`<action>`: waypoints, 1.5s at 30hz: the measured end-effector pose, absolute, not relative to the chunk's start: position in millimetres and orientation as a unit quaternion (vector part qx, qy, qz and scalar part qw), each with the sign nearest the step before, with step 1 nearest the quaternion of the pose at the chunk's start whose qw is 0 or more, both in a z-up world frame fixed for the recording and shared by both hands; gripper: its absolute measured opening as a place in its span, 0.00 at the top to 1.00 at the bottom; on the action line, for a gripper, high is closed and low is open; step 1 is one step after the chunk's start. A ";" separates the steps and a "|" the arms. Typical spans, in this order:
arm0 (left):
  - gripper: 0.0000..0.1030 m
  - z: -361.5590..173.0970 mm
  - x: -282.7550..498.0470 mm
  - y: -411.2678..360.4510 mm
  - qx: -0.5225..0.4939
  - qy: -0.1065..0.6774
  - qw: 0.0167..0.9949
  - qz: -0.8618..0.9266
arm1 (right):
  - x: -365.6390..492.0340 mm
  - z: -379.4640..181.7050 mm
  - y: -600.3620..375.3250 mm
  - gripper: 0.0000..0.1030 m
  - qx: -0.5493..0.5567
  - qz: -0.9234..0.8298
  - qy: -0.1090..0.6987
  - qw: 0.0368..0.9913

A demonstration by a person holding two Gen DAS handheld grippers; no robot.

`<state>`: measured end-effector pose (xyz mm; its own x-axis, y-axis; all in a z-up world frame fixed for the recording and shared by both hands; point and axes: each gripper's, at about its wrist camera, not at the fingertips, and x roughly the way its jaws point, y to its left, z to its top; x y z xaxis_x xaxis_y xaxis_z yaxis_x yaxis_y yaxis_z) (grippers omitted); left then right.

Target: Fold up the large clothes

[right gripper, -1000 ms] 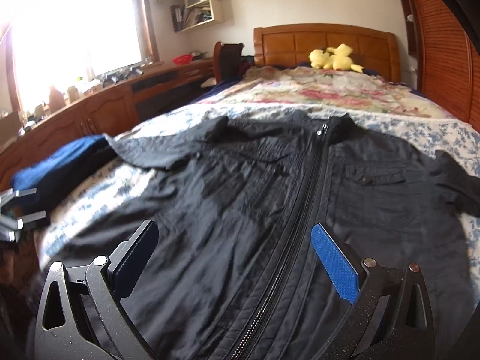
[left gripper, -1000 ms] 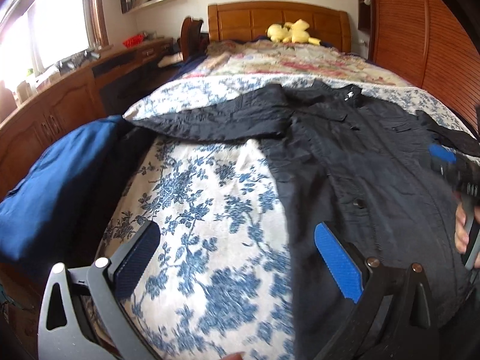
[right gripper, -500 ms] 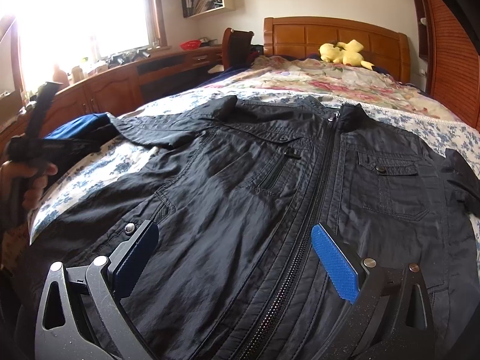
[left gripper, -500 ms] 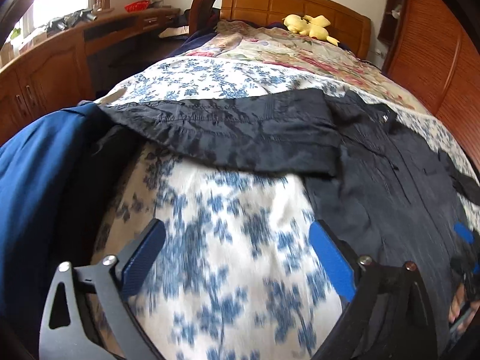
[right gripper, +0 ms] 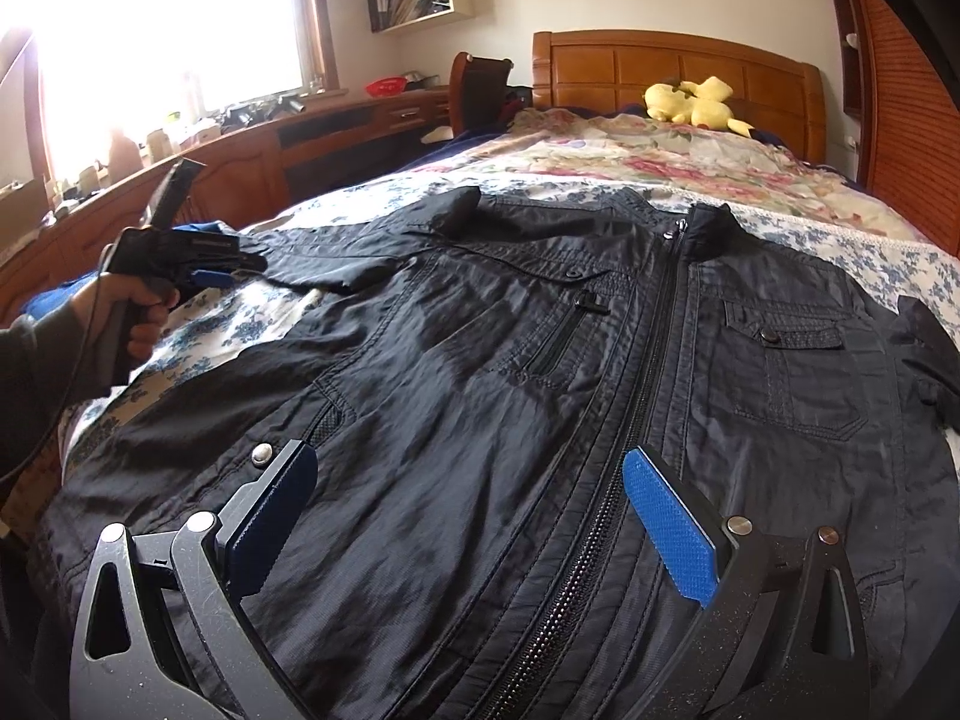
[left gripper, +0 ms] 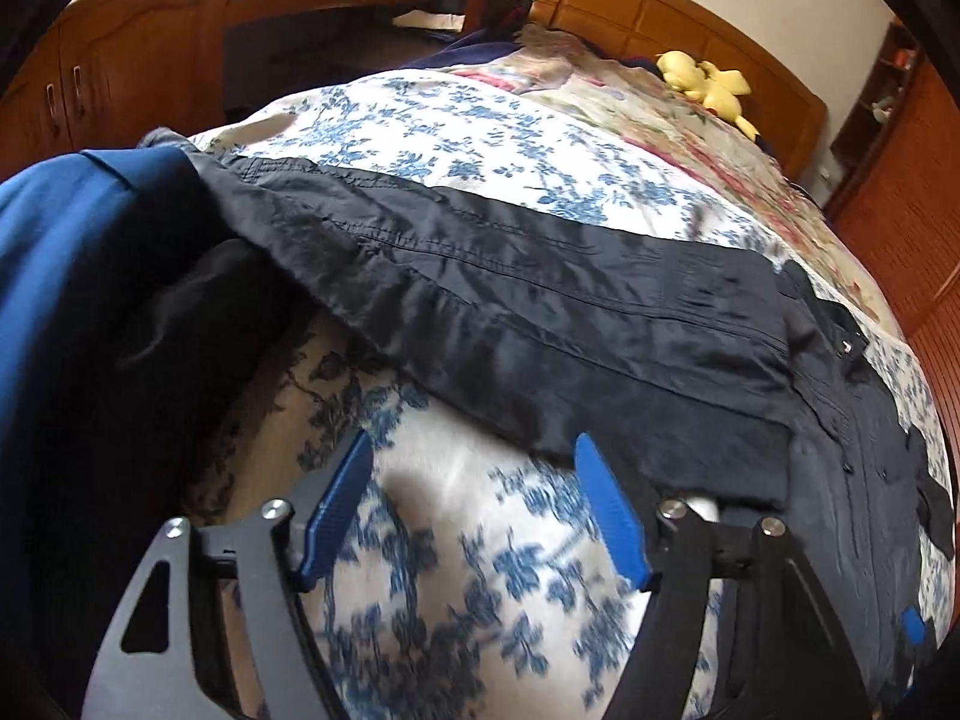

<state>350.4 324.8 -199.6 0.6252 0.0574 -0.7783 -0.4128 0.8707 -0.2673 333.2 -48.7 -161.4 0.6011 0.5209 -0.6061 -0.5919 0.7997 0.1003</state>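
Observation:
A black zip-up jacket [right gripper: 540, 372] lies spread front-up on the bed, zipper closed. Its left sleeve [left gripper: 510, 312] stretches out sideways over the floral sheet. My left gripper [left gripper: 474, 516] is open and empty, just short of the sleeve's lower edge, low over the sheet. It also shows in the right wrist view [right gripper: 204, 276], held in a hand beside the sleeve's end. My right gripper [right gripper: 474, 516] is open and empty, low over the jacket's lower front, straddling the zipper.
A blue garment [left gripper: 66, 276] lies piled at the bed's left edge by the sleeve cuff. A yellow plush toy [right gripper: 690, 102] sits at the wooden headboard [right gripper: 672, 66]. A wooden desk [right gripper: 252, 162] runs along the left wall; wooden closet doors [left gripper: 900, 192] stand right.
My left gripper moved forward and left to the sleeve and narrowed a little. My right gripper stayed over the jacket's lower front, shifting slightly closer.

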 end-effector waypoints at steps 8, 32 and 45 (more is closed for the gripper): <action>0.71 -208.7 375.4 333.3 -0.227 0.407 0.869 0.166 | 332.7 -161.5 -48.6 0.00 -0.055 0.312 0.320 0.893; 1.00 -53.2 392.0 150.7 -0.032 0.329 0.942 0.059 | 319.9 -135.6 -88.0 0.00 -0.041 0.296 0.300 0.906; 1.00 -73.1 363.6 67.4 -0.012 0.374 0.928 0.004 | 316.3 -124.7 -138.1 0.00 -0.025 0.263 0.284 0.922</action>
<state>363.6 67.4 -73.1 0.7209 -0.0017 -0.6931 -0.0167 0.9997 -0.0198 316.3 -138.1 -124.7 0.7005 0.4705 -0.5366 -0.4984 0.8607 0.1040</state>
